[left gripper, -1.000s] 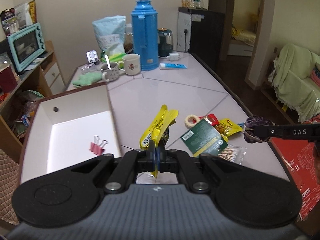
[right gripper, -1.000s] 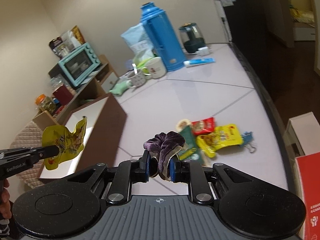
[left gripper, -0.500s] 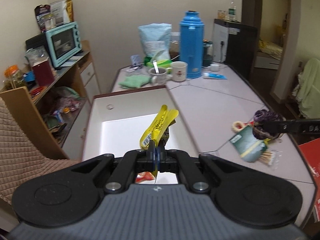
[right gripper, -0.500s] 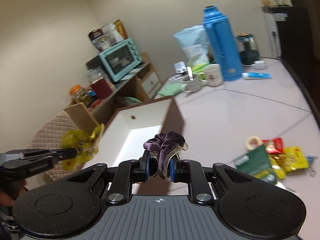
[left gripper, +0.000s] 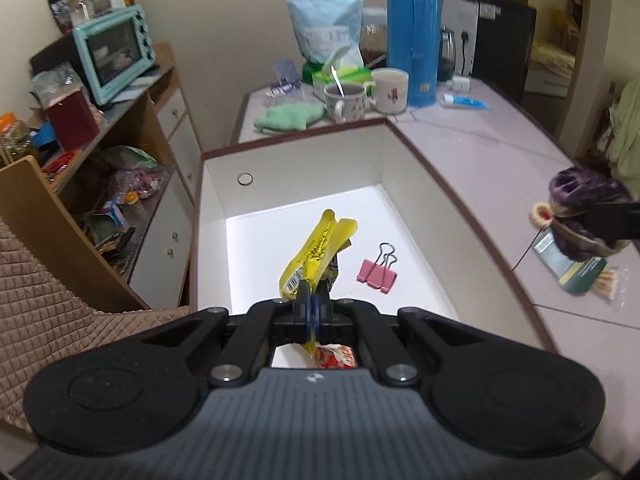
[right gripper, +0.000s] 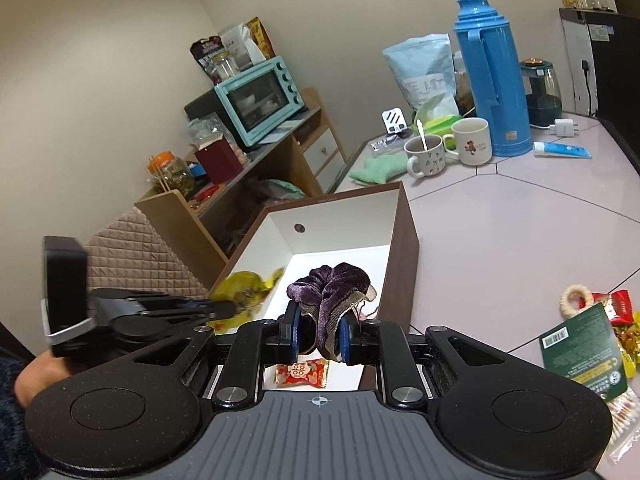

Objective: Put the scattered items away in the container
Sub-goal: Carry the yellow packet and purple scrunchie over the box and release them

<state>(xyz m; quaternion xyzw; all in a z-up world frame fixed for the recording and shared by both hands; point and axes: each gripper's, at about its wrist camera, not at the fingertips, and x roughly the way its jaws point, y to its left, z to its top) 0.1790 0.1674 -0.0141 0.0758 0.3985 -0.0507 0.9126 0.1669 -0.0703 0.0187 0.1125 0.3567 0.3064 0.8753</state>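
Observation:
My left gripper (left gripper: pixel 311 312) is shut on a yellow snack packet (left gripper: pixel 316 252) and holds it above the open white box with brown walls (left gripper: pixel 304 152). The packet (right gripper: pixel 244 292) and the left gripper (right gripper: pixel 224 310) also show in the right wrist view, over the box (right gripper: pixel 404 240). My right gripper (right gripper: pixel 319 336) is shut on a purple velvet scrunchie (right gripper: pixel 328 284), above the box's near right wall. The scrunchie (left gripper: pixel 580 196) shows at the right of the left wrist view. A pink binder clip (left gripper: pixel 378 270) and a red snack sachet (right gripper: pixel 302 372) lie in the box.
Loose items lie on the table right of the box: a green packet (right gripper: pixel 580 356), red and yellow sachets (right gripper: pixel 622 312), a beige ring (right gripper: pixel 576 300), cotton swabs (left gripper: pixel 606 280). A blue thermos (right gripper: pixel 486 80), mugs (right gripper: pixel 472 146), a green cloth (right gripper: pixel 380 168) and a tube (right gripper: pixel 562 149) stand behind.
Both grippers have moved left from over the scattered items to above the box, each still holding its item. The left gripper has dropped lower over the box's inside.

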